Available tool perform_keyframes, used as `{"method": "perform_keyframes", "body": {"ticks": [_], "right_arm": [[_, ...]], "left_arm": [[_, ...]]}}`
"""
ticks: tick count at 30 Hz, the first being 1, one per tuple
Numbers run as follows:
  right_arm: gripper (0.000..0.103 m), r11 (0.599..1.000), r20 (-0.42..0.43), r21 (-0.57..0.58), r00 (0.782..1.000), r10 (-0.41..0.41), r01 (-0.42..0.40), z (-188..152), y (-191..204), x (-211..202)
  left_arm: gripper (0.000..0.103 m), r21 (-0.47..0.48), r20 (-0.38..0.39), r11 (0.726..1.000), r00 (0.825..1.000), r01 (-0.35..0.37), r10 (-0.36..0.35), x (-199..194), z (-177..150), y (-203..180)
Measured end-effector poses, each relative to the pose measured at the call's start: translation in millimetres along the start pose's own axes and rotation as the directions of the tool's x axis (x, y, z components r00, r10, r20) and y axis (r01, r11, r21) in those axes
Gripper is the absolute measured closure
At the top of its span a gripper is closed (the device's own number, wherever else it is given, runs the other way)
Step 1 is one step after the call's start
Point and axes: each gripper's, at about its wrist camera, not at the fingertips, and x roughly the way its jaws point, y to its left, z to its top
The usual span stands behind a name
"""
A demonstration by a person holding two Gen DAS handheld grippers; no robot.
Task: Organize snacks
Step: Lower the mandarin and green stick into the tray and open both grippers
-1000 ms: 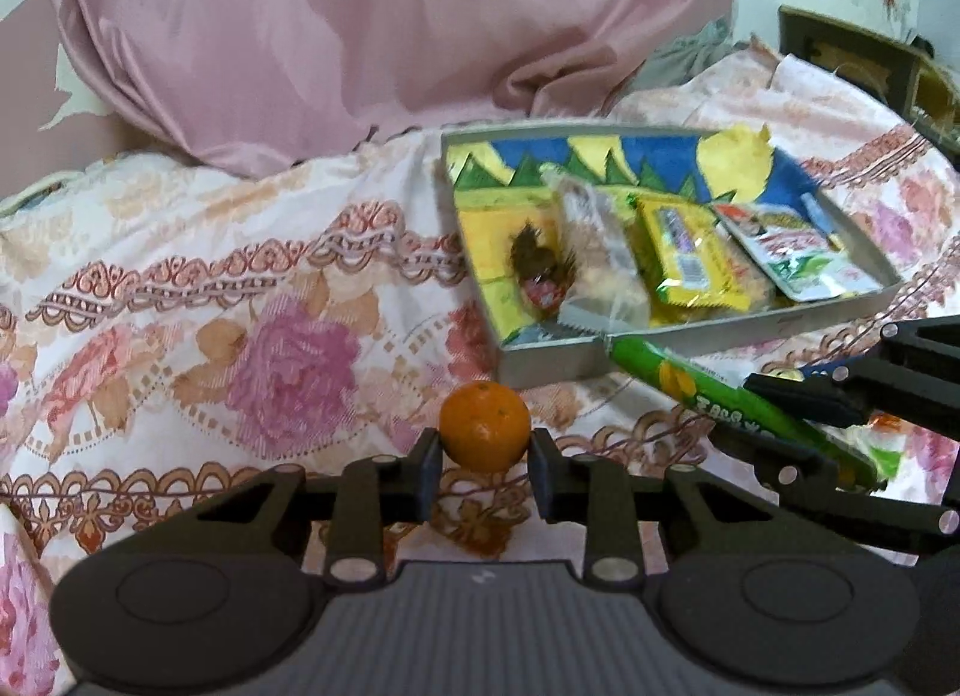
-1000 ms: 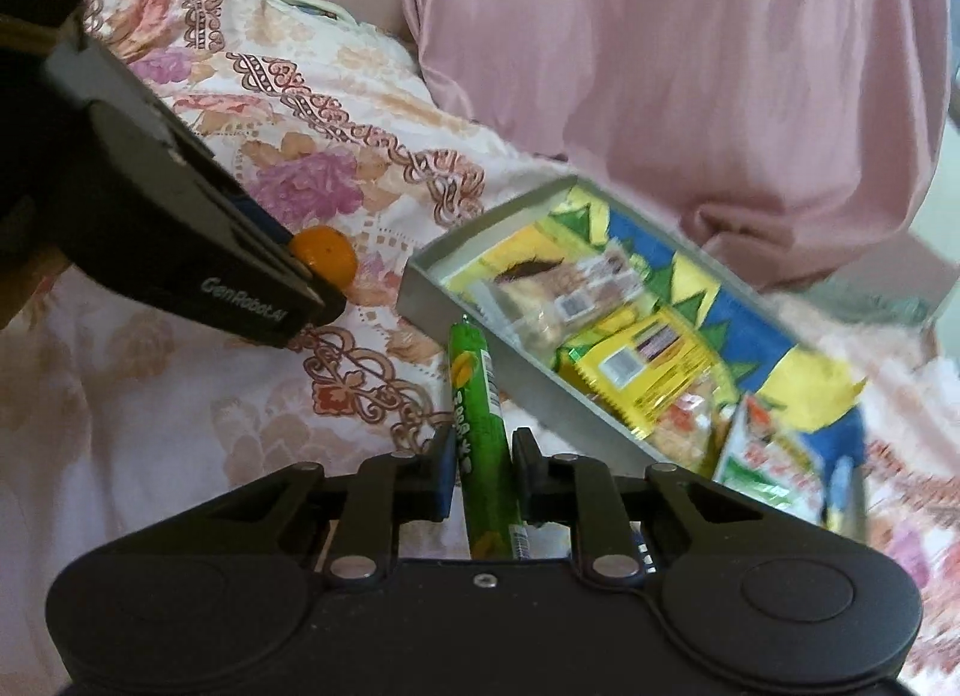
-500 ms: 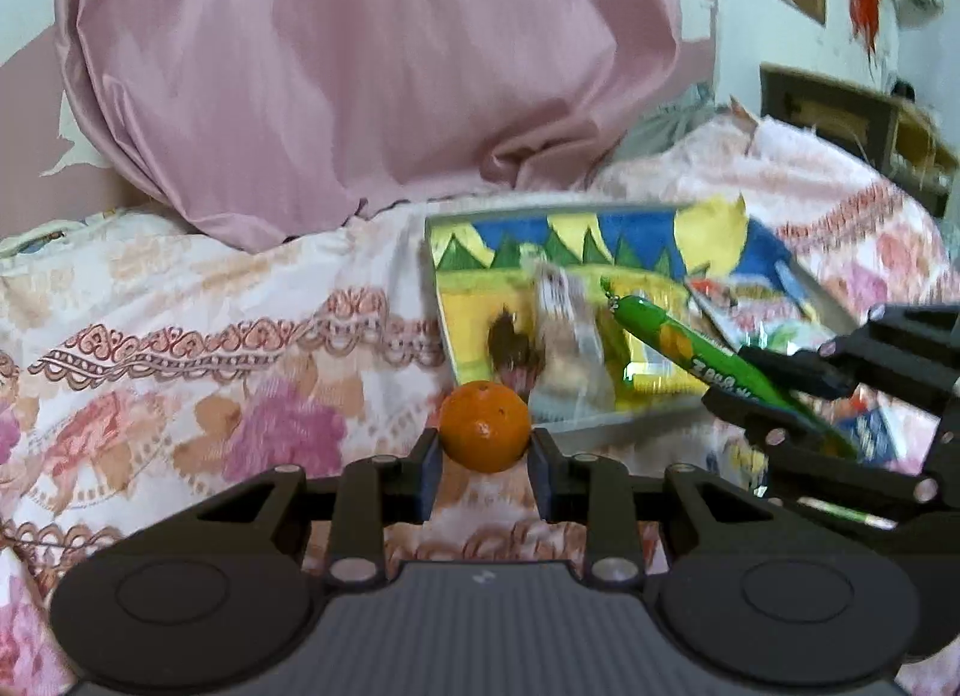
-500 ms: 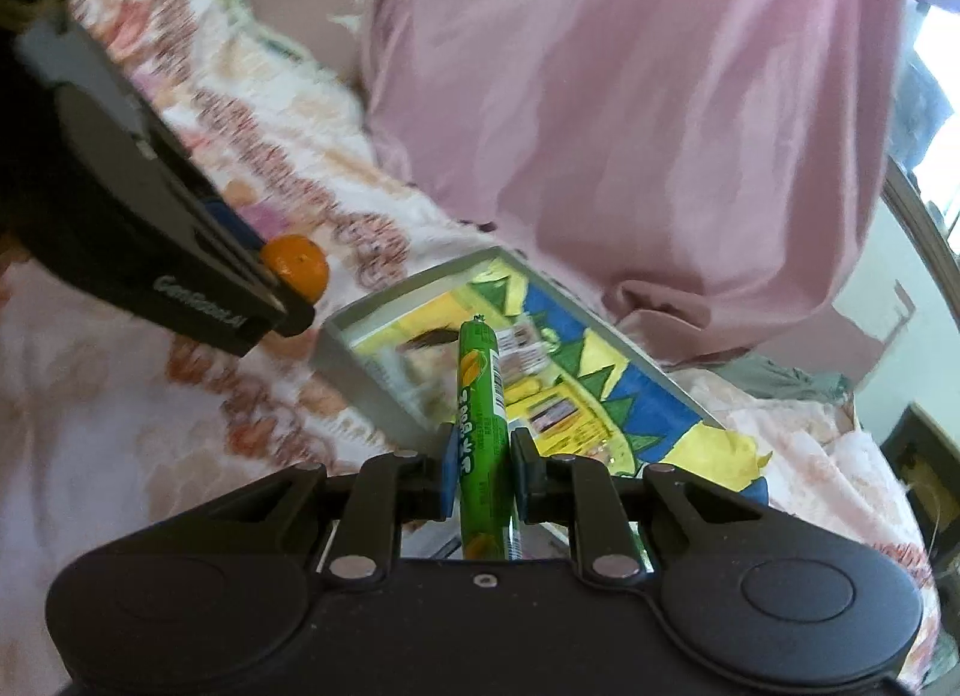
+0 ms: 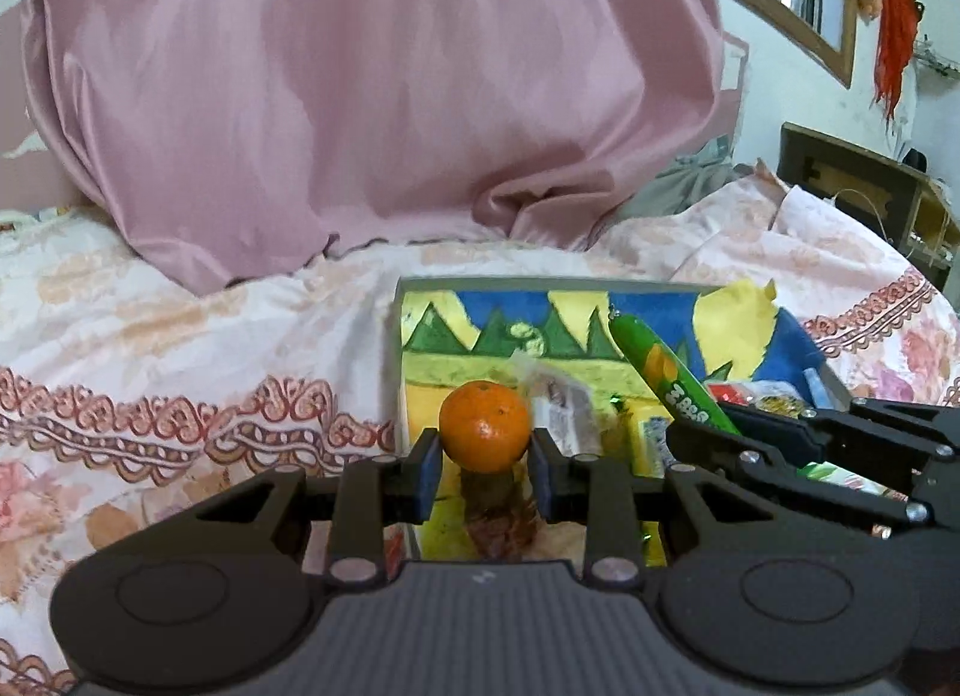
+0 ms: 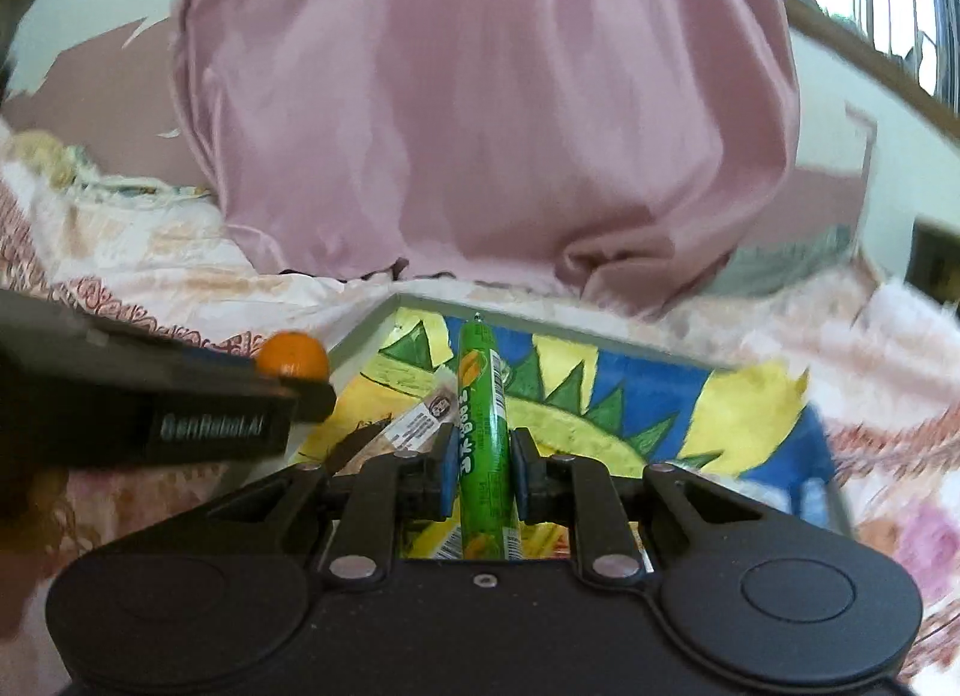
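Note:
My left gripper (image 5: pixel 485 459) is shut on a small orange (image 5: pixel 485 426) and holds it over the near left part of the grey box (image 5: pixel 540 283) with the painted yellow, blue and green floor. My right gripper (image 6: pixel 485 468) is shut on a long green snack stick (image 6: pixel 483 432), which points forward over the box (image 6: pixel 600 336). The stick (image 5: pixel 669 375) and the right gripper also show at the right of the left wrist view. The orange (image 6: pixel 292 355) and the left gripper show at the left of the right wrist view. Several snack packets (image 5: pixel 564 408) lie in the box.
The box sits on a bed with a floral pink and white cover (image 5: pixel 180 372). A large pink satin bundle (image 5: pixel 372 96) rises behind the box. A dark wooden cabinet (image 5: pixel 858 180) stands at the far right under a window.
Both grippers have lifted and moved forward from the bedcover in front of the box to above the box, carrying the orange and the green stick.

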Motion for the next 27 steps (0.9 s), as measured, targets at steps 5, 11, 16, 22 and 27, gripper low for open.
{"method": "perform_keyframes", "body": {"ticks": [5,11,16,22,27], "right_arm": [[0.084,0.998,-0.053,0.068,0.998,0.022,-0.019,-3,0,19],[0.083,0.994,-0.086,0.106,0.996,0.03,-0.021,-8,3,27],[0.082,0.996,-0.084,0.088,0.996,0.022,-0.014,-9,5,30],[0.081,0.996,-0.082,0.085,0.996,0.019,-0.012,-9,4,29],[0.074,0.996,-0.072,0.093,0.997,0.021,-0.014,-9,1,26]], "left_arm": [[0.07,-0.023,-0.037,1.0,0.999,0.018,-0.019,14,-6,7],[0.069,-0.026,-0.067,0.999,0.997,0.027,-0.028,21,-9,9],[0.069,-0.037,-0.099,0.999,0.995,0.019,-0.023,27,-11,12],[0.068,-0.037,-0.112,0.999,0.993,0.017,-0.021,27,-13,10],[0.064,-0.071,-0.107,0.997,0.994,0.028,-0.036,25,-12,13]]}}
